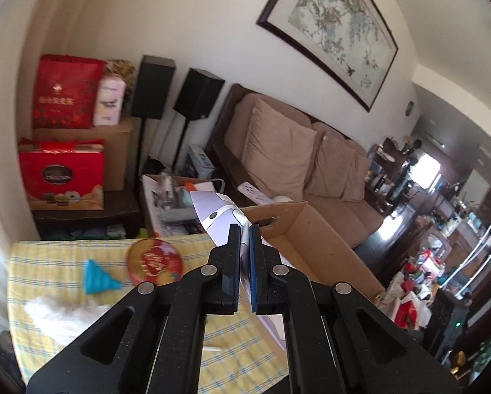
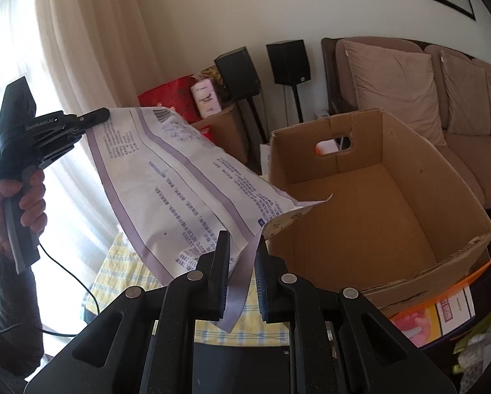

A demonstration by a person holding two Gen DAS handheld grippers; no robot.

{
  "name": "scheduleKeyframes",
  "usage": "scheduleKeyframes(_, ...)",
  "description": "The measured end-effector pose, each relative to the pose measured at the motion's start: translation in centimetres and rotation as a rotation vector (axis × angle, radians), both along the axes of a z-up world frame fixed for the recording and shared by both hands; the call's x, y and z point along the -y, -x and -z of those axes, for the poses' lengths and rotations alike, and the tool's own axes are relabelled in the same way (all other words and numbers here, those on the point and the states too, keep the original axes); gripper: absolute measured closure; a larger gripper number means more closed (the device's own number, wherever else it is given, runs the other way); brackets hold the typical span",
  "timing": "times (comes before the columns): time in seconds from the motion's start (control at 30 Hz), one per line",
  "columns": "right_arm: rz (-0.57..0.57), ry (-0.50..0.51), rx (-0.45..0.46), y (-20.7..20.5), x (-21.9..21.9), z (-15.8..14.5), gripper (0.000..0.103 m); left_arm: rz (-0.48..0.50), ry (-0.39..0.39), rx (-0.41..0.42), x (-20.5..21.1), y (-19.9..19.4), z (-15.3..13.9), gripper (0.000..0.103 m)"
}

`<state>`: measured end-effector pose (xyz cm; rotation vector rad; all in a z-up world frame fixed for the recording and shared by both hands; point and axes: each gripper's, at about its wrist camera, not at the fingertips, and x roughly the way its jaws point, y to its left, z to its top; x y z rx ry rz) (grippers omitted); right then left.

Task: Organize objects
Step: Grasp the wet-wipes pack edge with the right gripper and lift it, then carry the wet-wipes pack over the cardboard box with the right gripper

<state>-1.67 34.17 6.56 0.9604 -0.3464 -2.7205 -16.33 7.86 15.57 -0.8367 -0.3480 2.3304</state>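
A large white bag with purple stripes and printed text (image 2: 186, 177) hangs stretched in the air between both grippers. My left gripper (image 1: 245, 231) is shut on one corner of this bag (image 1: 217, 213); from the right wrist view that gripper (image 2: 102, 114) shows at the left, held by a hand. My right gripper (image 2: 242, 241) is shut on the bag's lower edge, a purple strip running down between its fingers. An open, empty cardboard box (image 2: 376, 203) stands just right of the bag, also seen beyond my left gripper (image 1: 314, 249).
A table under a yellow checked cloth (image 1: 45, 256) carries a round red tin (image 1: 155, 262), a blue cone-shaped item (image 1: 97, 277) and something white and fluffy (image 1: 64, 315). Behind are a beige sofa (image 1: 311, 164), two black speakers (image 1: 197, 93) and red gift boxes (image 1: 63, 170).
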Motion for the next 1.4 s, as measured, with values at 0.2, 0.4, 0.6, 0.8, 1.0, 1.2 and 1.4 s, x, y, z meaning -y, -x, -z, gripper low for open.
scheduleKeyframes(0.2,0.033,0.063,0.122,1.6,-4.4,2.1,0.089,0.046,0.014,0.119,-6.4,4.2,0.7,0.099)
scheduleKeyframes(0.4,0.070,-0.049,0.214,2.4,-6.0,3.4,0.088,0.062,0.111,0.185,-11.0,5.8,2.4,0.099)
scheduleKeyframes(0.6,0.100,-0.312,0.145,1.9,-4.7,2.9,0.028,0.069,0.156,0.225,-12.3,6.6,4.0,0.100)
scheduleKeyframes(0.8,-0.028,-0.315,0.081,3.5,-3.2,1.8,0.030,0.062,0.204,0.230,-13.4,7.2,4.6,0.100)
scheduleKeyframes(1.0,-0.139,-0.287,0.064,5.2,-1.3,1.1,0.031,0.056,0.242,0.226,-14.1,7.6,4.4,0.100)
scheduleKeyframes(1.2,-0.184,-0.334,0.122,6.6,0.9,2.6,0.053,0.058,0.260,0.229,-14.9,8.0,4.4,0.100)
scheduleKeyframes(1.4,-0.140,-0.242,0.187,8.7,-1.1,4.0,0.091,0.083,0.296,0.223,-16.7,8.4,4.5,0.100)
